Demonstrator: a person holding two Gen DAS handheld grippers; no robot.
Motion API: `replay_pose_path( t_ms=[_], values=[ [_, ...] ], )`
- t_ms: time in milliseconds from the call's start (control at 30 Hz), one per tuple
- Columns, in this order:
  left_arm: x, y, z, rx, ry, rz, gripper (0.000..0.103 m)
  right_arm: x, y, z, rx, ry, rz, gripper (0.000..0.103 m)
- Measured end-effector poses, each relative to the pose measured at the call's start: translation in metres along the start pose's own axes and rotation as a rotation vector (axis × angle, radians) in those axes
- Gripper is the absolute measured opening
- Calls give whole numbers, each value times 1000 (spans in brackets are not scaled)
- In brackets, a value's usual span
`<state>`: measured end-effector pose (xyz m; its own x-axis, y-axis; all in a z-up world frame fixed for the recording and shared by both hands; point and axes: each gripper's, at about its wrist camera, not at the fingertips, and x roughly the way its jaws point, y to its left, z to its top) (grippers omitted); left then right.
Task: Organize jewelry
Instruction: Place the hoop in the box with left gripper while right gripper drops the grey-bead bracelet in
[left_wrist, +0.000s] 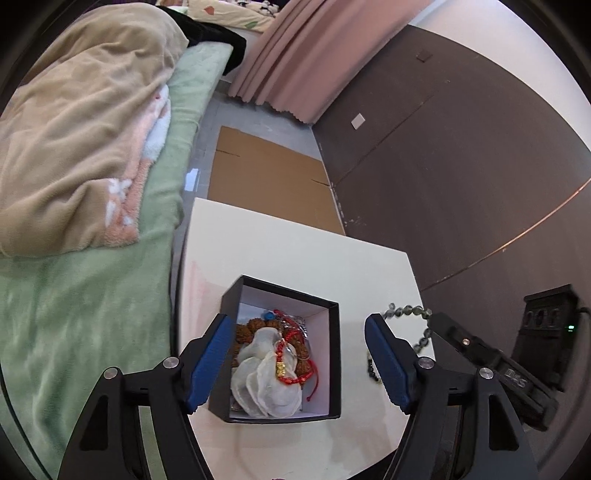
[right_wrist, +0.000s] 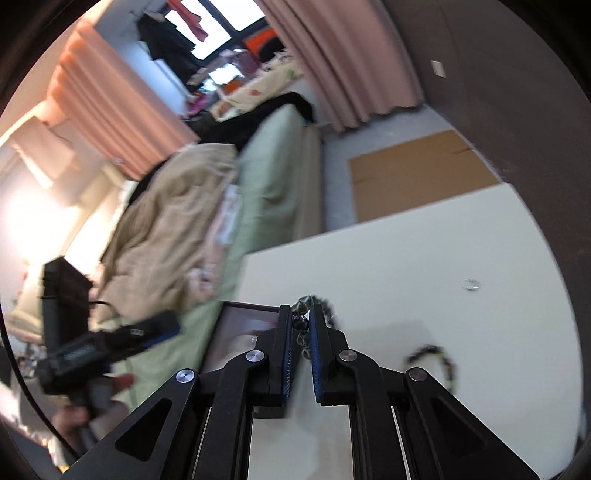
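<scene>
Oddly, no legible writing, left claw (left_wrist: 295, 363) open, right claw (right_wrist: 300, 325) pinching bead bracelet (right_wrist: 301, 323).

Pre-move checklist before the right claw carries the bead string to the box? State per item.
1. Right claw shut on the grey bead bracelet: ok, beads sit between the blue pads.
2. Bracelet clear of the table: cannot tell; it shows off the table edge in the left wrist view, but the right view is blurred.
3. Black box open, lid off: ok.
4. Room in the box: not ok at the near side, where the white pouch and red cord charm pile up; bare floor shows on the right.
5. Left claw open, holding nothing: ok, but it straddles the box opening.
6. Black bead bracelet on the table, not yet boxed: ok.
</scene>
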<state>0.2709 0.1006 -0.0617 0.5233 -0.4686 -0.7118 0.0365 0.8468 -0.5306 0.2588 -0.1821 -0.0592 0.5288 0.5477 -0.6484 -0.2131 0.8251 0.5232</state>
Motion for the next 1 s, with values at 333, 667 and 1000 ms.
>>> replay_pose_path(
  t_ms=[333,667,1000],
  values=[
    [-16,21,2,-36,-34,35,75,45,62,-8,-40,80,121,10],
    [-15,27,3,-50,-33,37,75,67,60,-14,-69,128,47,32],
    [-2,11,3,-24,-9,23,75,38,29,-17,-37,120,-5,65]
  ],
)
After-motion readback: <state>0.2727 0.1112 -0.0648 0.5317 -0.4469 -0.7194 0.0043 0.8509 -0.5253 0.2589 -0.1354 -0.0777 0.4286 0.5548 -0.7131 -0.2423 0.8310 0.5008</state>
